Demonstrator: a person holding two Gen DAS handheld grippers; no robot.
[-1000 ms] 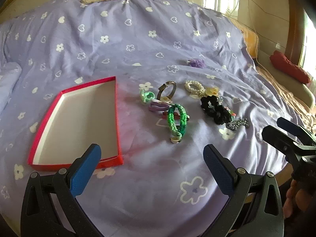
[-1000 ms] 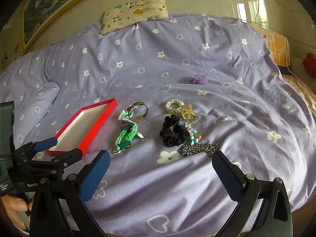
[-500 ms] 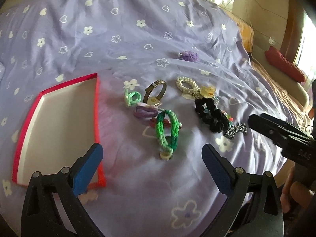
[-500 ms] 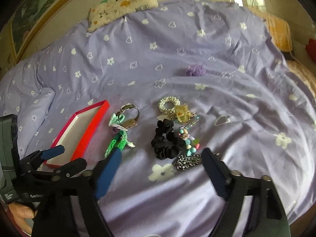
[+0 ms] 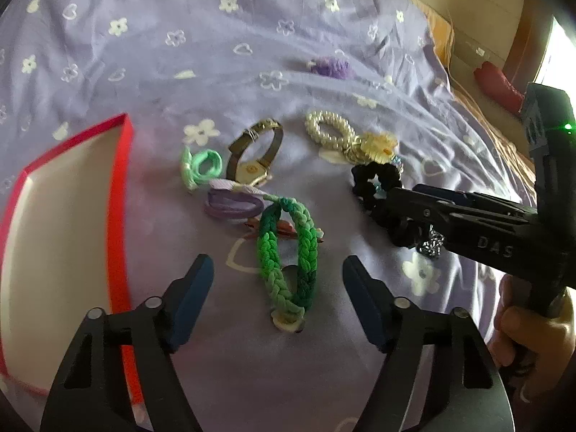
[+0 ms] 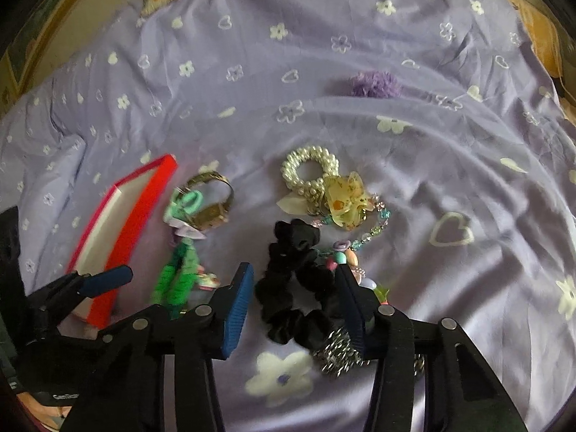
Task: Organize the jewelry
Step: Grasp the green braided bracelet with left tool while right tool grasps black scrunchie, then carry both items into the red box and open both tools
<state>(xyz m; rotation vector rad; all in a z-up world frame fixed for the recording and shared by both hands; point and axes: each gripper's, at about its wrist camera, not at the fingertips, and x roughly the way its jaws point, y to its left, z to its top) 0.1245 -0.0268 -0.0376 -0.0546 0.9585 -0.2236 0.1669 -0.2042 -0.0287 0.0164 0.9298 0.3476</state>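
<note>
Both my tools have dropped close: left tool (image 5: 277, 284) spread around the green braided bracelet (image 5: 288, 252), right tool (image 6: 295, 306) spread astride the black scrunchie (image 6: 291, 280).

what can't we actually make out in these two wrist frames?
- Silver metal chain: right wrist view, partly behind the right gripper; in the left wrist view the gripper body covers most of it.
- Red-rimmed shallow box: left wrist view, cut off by the left edge; interior only partly seen.
- Black fabric scrunchie: between the open jaws; contact unclear from motion blur.
- Reddish clip: under the green braided bracelet.
</note>
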